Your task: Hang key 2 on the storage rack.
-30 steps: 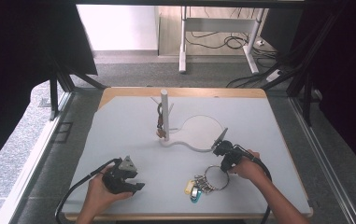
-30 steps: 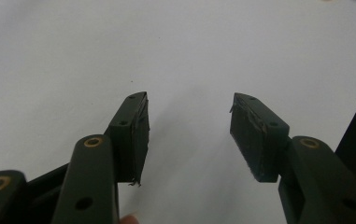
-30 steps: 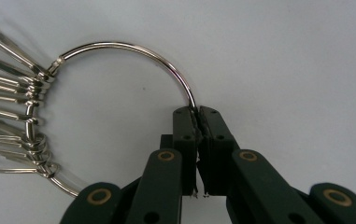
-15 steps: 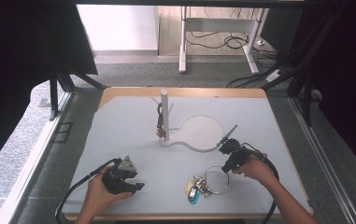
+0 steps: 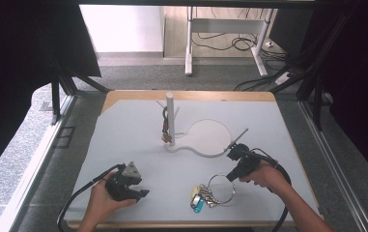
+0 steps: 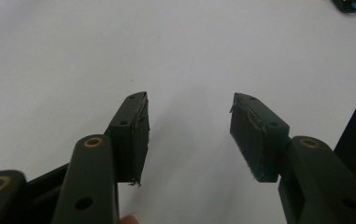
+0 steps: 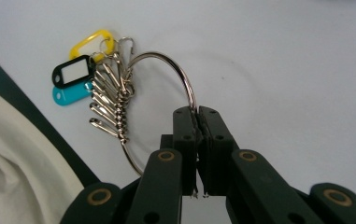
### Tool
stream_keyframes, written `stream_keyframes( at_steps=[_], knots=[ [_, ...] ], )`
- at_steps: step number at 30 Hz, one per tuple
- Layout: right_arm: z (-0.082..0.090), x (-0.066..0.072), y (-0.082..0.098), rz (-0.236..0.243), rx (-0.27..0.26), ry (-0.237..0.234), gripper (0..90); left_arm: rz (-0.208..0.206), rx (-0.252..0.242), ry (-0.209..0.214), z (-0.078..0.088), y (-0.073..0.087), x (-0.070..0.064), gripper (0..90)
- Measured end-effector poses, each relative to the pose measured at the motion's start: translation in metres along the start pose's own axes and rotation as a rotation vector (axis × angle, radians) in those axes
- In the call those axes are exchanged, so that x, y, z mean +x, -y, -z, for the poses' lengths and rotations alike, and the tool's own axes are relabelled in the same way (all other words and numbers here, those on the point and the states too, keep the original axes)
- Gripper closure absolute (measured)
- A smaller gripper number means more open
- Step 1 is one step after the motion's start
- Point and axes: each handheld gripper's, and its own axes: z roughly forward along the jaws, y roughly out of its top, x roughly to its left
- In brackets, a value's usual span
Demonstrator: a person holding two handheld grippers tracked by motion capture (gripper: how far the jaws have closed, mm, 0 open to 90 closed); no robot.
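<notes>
From above, the right gripper [image 5: 231,177] has lifted the key ring [image 5: 220,189] slightly at the white table [image 5: 123,130] near edge; the left gripper [image 5: 143,193] hasn't moved. Left gripper view: jaws spread, empty. Right gripper view: jaws pinch the ring beside 3 tags [image 7: 73,74].

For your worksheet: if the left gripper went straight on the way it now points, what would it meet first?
Probably the key tags: the left gripper, jaws open and empty, points across bare white table toward the key ring and its tags. They lie slightly off its line, so it might pass them.
</notes>
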Motion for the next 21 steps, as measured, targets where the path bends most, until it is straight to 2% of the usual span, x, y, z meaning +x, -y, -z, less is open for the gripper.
stream_keyframes(
  at_steps=[10, 21],
  knots=[
    [0.009, 0.013, 0.000, 0.053, 0.005, -0.036, 85.9, -0.002, 0.001, 0.002, 0.000, 0.000, 0.000, 47.7],
    [0.011, 0.025, 0.002, 0.080, 0.027, -0.076, 85.9, 0.001, -0.004, 0.003, 0.000, 0.001, 0.000, 47.7]
  ],
)
